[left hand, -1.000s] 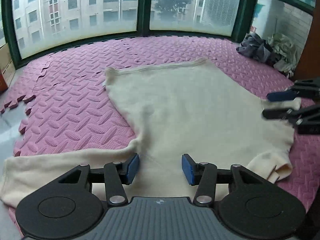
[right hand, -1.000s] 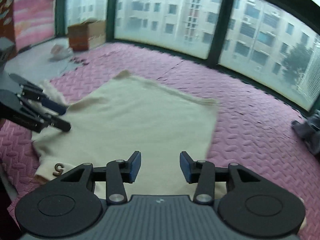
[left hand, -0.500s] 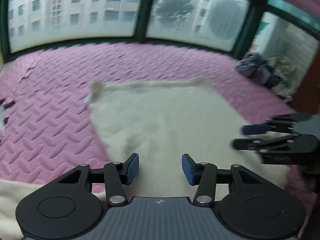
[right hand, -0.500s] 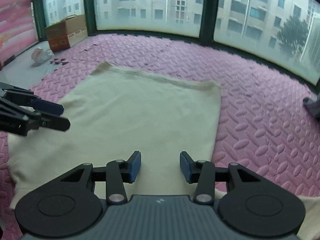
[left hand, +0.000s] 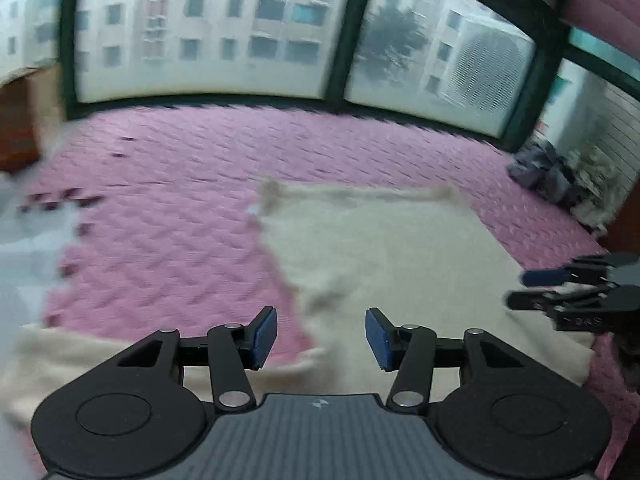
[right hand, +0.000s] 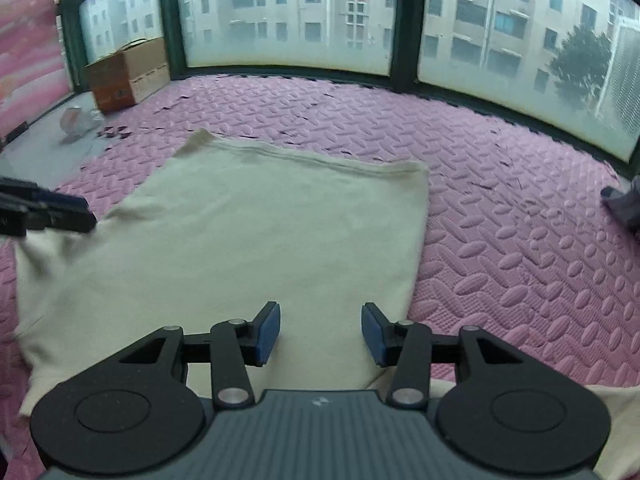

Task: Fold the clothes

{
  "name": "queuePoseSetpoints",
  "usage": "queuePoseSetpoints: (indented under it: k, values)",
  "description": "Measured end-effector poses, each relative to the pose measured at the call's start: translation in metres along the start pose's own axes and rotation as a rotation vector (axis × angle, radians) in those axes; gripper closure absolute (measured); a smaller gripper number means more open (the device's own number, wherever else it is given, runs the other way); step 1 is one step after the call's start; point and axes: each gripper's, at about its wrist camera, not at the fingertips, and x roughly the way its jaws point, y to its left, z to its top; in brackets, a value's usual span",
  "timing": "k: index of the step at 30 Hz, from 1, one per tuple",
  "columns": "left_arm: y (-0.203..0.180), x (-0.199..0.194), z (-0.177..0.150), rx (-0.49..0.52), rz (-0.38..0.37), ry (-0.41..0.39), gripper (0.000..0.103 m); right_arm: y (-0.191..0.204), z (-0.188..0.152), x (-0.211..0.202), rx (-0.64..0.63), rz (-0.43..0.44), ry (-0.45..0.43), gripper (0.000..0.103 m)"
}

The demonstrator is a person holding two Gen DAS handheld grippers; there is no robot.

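Observation:
A cream long-sleeved top (left hand: 400,264) lies flat on the pink foam mat, hem toward the windows. My left gripper (left hand: 321,337) hovers open over the top's left armpit, and the left sleeve (left hand: 72,360) stretches out to the left beneath it. In the right wrist view the same top (right hand: 248,248) fills the middle. My right gripper (right hand: 320,334) is open above its near right side, nothing between the pads. The right gripper (left hand: 536,290) also shows at the left view's right edge, and the left gripper (right hand: 68,212) at the right view's left edge.
Pink foam mat (right hand: 520,248) covers the floor up to the window wall. A cardboard box (right hand: 128,74) and a small clear item (right hand: 76,120) sit on bare grey floor at the far left. A heap of dark and pale clothes (left hand: 560,176) lies at the far right.
Both grippers have lifted and swung their views left, staying open. The left view is now motion-blurred and shows more mat on the left; the right gripper sits nearer the top's right edge.

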Motion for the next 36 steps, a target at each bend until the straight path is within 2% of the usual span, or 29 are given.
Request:
queuePoseSetpoints:
  k: [6, 8, 13, 17, 20, 23, 30, 32, 36]
  values:
    - [0.075, -0.047, -0.025, -0.193, 0.293, -0.019, 0.055, 0.027, -0.006, -0.03, -0.026, 0.094, -0.041, 0.057]
    - [0.099, -0.057, -0.035, -0.273, 0.341, -0.014, 0.058, 0.037, -0.01, -0.035, -0.046, 0.12, -0.037, 0.057]
    - [0.122, -0.059, -0.045, -0.341, 0.403, 0.001, 0.058, 0.054, -0.02, -0.037, -0.074, 0.147, -0.009, 0.057]
    - [0.12, -0.063, -0.049, -0.333, 0.424, -0.001, 0.057, 0.059, -0.029, -0.031, -0.067, 0.14, 0.032, 0.057]
    - [0.117, -0.066, -0.052, -0.325, 0.439, -0.004, 0.056, 0.063, -0.034, -0.04, -0.086, 0.129, 0.014, 0.057]
    - [0.103, -0.071, -0.053, -0.301, 0.41, -0.015, 0.056, 0.069, -0.038, -0.049, -0.105, 0.147, 0.002, 0.056]
    - [0.046, -0.084, -0.055, -0.162, 0.317, -0.036, 0.056, 0.079, -0.055, -0.057, -0.139, 0.151, 0.022, 0.056]
    - [0.026, -0.084, -0.053, -0.109, 0.272, -0.039, 0.057, 0.076, -0.058, -0.065, -0.13, 0.151, 0.007, 0.056]
    - [-0.016, -0.078, -0.047, -0.018, 0.133, -0.048, 0.057, 0.072, -0.067, -0.071, -0.126, 0.156, 0.028, 0.057]
